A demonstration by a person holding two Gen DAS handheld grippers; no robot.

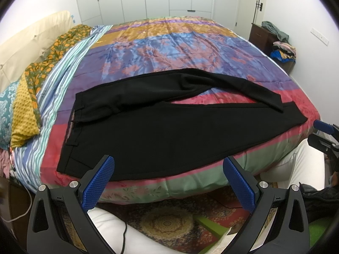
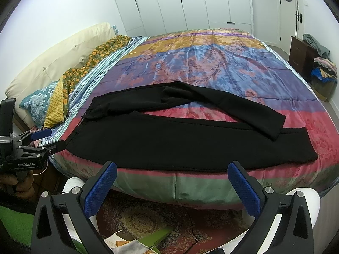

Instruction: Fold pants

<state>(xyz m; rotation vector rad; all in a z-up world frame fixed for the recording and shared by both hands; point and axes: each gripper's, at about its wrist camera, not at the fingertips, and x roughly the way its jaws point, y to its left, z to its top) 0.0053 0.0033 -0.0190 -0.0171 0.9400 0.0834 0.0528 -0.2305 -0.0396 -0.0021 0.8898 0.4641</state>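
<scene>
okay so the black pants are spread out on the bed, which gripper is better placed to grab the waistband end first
Left, probably. The left gripper hangs open near the pants close to the waistband. The right gripper is open too, but sits nearer the leg cuffs.

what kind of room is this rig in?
A home bedroom, almost certainly. A large bed with a patchwork floral cover fills both views, pillows sit by a padded headboard, and white wardrobe doors line the far wall. Black pants lie spread on the bed.
</scene>
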